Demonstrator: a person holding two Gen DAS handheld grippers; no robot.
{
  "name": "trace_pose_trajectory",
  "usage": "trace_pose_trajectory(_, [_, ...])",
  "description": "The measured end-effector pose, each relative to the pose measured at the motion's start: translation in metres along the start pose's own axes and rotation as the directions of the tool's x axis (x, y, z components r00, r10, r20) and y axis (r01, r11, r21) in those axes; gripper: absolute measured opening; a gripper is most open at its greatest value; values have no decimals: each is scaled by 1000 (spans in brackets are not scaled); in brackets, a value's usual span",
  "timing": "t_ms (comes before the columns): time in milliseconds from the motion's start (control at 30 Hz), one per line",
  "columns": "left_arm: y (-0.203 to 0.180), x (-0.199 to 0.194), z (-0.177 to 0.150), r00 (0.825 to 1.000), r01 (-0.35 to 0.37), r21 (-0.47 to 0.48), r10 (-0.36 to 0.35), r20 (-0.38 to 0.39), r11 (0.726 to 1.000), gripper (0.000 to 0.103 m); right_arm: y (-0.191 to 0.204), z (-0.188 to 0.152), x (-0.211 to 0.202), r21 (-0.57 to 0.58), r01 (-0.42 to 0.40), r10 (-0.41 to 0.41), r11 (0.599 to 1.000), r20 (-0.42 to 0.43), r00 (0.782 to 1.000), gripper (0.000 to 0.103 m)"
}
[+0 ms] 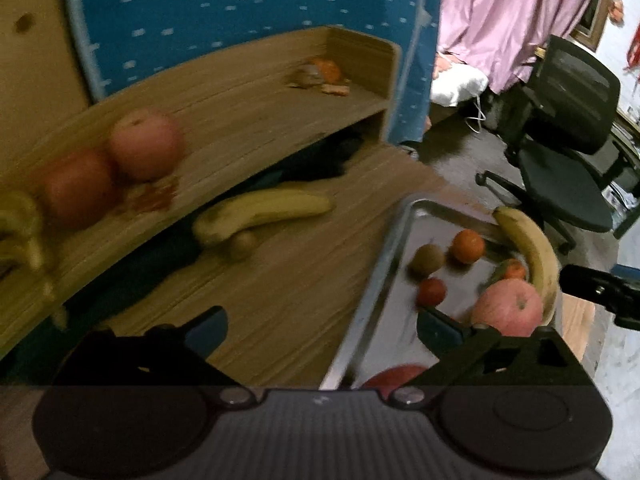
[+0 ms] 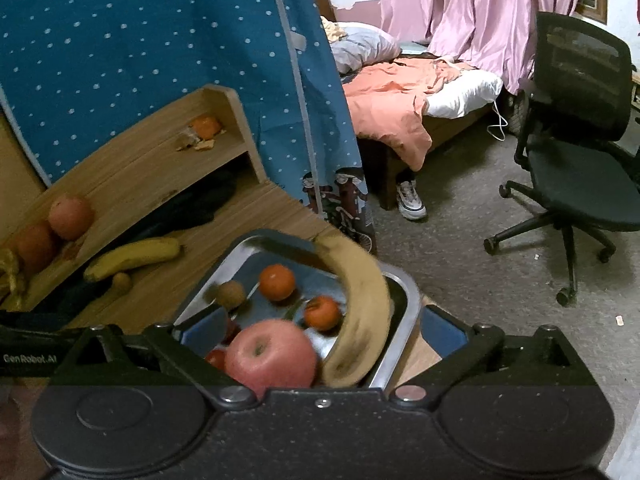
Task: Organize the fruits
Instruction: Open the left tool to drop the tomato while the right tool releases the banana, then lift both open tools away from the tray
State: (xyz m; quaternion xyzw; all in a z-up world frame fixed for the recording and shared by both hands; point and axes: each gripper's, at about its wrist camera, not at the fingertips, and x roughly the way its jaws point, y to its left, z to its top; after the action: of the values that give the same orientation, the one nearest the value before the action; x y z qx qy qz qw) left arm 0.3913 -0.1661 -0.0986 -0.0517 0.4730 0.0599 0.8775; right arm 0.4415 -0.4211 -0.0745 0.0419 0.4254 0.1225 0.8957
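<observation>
A metal tray (image 1: pixel 384 264) sits at the desk's right end, holding a pink apple (image 1: pixel 508 308), an orange (image 1: pixel 468 245), a kiwi (image 1: pixel 426 259), a small red fruit (image 1: pixel 431 291) and a banana (image 1: pixel 532 252) leaning on its far rim. My left gripper (image 1: pixel 320 328) is open over the tray's left edge, holding nothing. In the right wrist view my right gripper (image 2: pixel 320 334) is open wide just above the tray (image 2: pixel 404 320). The apple (image 2: pixel 272 354) and the blurred banana (image 2: pixel 360 312) lie between its fingers. A second banana (image 1: pixel 264 212) and a kiwi (image 1: pixel 242 245) rest on the desk.
A wooden shelf (image 1: pixel 248 92) carries two apples (image 1: pixel 144 144), bananas (image 1: pixel 20 232) at its left end and a peeled orange (image 1: pixel 326 70). Blue dotted fabric (image 2: pixel 160 40) hangs behind. A bed (image 2: pixel 400 108), a shoe (image 2: pixel 412 200) and an office chair (image 2: pixel 576 160) stand to the right.
</observation>
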Motion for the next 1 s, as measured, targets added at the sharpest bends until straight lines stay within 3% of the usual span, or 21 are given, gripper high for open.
trace_pose_trajectory(567, [111,-45,-83,995,-62,-60,57,-80,996,103,95,-99,-69,-9,83,-84,996,-81,993,102])
trace_pose_trajectory(1000, [181,-62,-136,979,-137,-160,110,-169,977,103,150,-154,-79,-12,5,-7,1000,-230,973,102])
